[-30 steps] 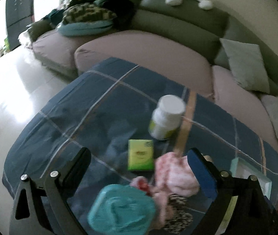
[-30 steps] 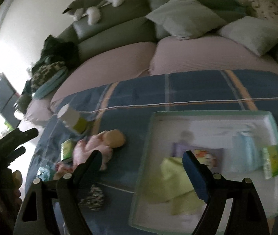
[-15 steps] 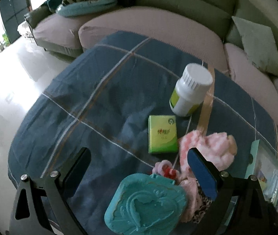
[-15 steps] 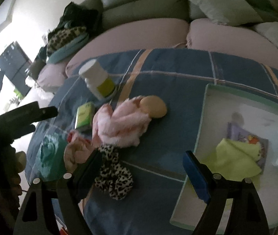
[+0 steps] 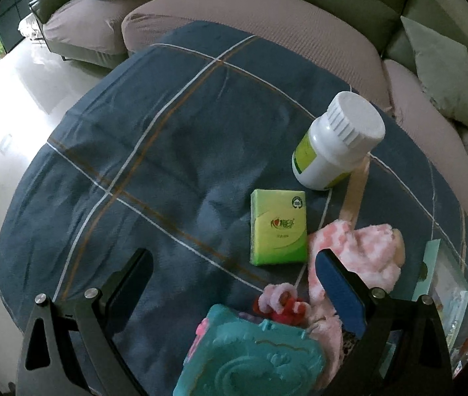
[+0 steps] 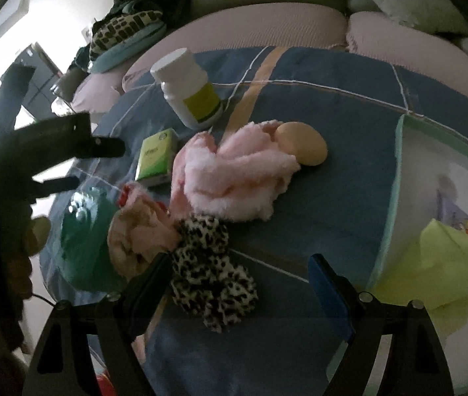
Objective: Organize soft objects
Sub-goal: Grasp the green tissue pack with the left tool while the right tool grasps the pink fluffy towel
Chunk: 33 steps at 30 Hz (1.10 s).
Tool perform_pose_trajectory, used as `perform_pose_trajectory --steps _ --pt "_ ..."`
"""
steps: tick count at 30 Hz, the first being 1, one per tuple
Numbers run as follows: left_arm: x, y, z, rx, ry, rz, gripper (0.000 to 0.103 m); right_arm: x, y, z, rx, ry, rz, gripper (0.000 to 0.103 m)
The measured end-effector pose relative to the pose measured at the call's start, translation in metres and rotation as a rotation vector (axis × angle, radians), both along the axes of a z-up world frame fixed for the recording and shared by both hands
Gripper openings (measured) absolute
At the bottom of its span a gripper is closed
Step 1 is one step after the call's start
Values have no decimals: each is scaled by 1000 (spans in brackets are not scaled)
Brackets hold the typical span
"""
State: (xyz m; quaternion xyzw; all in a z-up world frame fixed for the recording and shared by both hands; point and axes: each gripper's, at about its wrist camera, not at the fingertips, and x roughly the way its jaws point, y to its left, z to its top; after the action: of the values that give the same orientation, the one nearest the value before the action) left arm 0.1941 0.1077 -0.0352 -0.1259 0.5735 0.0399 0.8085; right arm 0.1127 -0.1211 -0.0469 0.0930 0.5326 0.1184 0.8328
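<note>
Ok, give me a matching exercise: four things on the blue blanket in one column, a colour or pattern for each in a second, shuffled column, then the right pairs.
Things:
1. pill bottle
2. tissue pack
3. scrunchie
4. embossed case

Colours or patterns:
A. leopard print
B. teal
C. white with a yellow-green label
D. light green

Pairs: 1-C, 2-D, 3-A, 4-B
</note>
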Motion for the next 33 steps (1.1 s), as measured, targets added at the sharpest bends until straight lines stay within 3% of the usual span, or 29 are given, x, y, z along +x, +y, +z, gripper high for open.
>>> perform_pose_trajectory --steps 6,13,18,20,24,30,33 --pt "14 -1 -4 -29 22 -3 99 22 2 7 16 -85 -24 85" --pt "30 -13 -15 -22 69 -44 99 40 5 -9 24 -71 -42 76" --pt "40 -16 -19 -17 96 -47 99 45 2 -21 62 -44 -50 60" --pt "44 -13 -18 -40 89 -31 99 46 2 -23 69 -39 -50 50" --pt "55 -9 -23 -80 108 -10 99 46 1 -25 83 -34 -53 40" --pt "66 -25 -31 -18 147 -49 97 45 3 -22 77 -32 -52 19" --pt "73 -27 -34 -33 160 -44 83 44 2 -20 79 -35 -48 17"
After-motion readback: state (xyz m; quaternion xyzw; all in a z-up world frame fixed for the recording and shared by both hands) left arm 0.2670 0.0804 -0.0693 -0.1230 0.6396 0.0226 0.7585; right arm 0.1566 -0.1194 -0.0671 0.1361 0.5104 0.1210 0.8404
